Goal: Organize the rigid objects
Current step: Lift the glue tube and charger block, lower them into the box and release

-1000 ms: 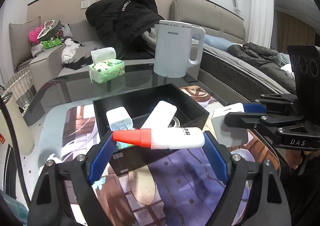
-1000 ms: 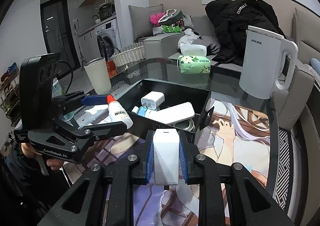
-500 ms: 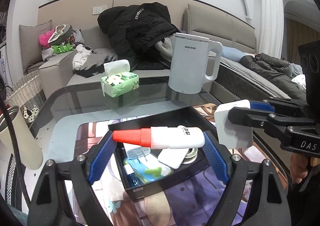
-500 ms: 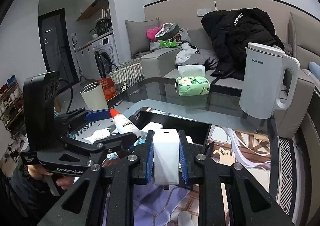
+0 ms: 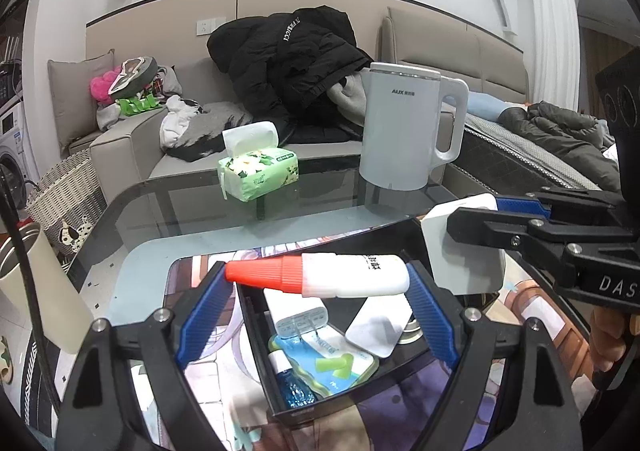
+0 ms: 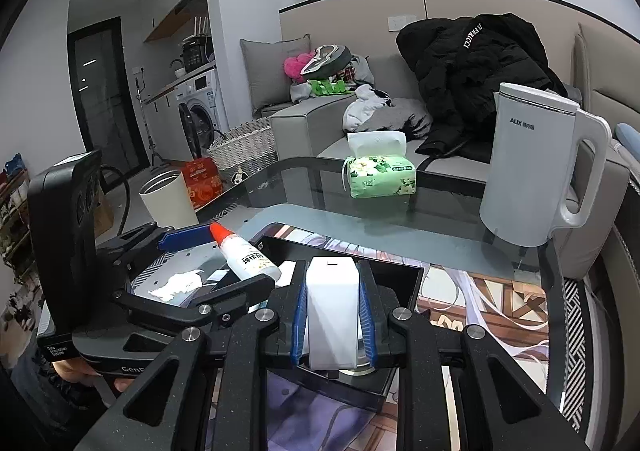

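Both claws have lifted up above the black tray (image 5: 400,229). Left gripper (image 5: 316,293) squeezes the glue bottle (image 5: 320,277), lying sideways across it. Right gripper (image 6: 332,317) pinches the white charger (image 6: 332,311), straight over the tray.

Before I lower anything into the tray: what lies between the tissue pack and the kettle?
Only bare glass table lies between the tissue pack and the kettle; the right wrist view shows it.

Our left tool (image 5: 316,283) is held level, its blue pads (image 5: 200,311) set wide with a bottle spanning them. Our right tool (image 6: 332,315) is clamped tight on a white block, its bare hand (image 5: 608,339) gripping the handle.
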Available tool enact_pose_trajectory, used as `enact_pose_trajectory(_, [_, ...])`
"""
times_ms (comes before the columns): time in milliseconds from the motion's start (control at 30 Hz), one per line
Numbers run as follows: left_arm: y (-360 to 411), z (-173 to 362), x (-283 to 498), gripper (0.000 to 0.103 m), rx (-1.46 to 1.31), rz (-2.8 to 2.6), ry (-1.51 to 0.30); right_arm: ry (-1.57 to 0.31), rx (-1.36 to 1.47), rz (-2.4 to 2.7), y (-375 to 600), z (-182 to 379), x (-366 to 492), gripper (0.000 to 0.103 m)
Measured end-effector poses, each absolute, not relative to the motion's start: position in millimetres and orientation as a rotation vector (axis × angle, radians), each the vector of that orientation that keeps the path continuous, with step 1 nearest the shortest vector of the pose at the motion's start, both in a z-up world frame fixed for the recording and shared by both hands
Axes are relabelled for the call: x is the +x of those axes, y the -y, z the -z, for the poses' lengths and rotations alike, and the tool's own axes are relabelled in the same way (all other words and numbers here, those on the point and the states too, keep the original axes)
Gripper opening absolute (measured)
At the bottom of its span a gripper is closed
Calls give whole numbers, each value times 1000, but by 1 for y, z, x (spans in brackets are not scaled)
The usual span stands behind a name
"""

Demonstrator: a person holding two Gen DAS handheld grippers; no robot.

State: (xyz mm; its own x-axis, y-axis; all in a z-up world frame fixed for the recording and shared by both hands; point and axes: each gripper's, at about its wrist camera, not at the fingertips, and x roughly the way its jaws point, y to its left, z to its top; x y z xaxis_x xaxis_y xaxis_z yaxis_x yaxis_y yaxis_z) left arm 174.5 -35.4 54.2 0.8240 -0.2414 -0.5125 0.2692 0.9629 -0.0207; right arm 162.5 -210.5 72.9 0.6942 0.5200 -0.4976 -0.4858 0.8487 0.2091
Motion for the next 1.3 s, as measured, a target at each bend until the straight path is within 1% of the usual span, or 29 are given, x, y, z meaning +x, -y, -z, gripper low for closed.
enact_pose_trajectory(267, [41, -46, 182, 86, 86, 263, -539, -593, 53, -552, 203, -62, 175, 22])
enact_pose_trajectory(633, [35, -33, 192, 86, 55, 264, -559, -624, 43, -545, 195, -48, 188, 22])
enact_pose_trajectory(1300, [50, -22, 193, 86, 145, 282, -560, -700, 19, -546, 186, -22, 196, 22])
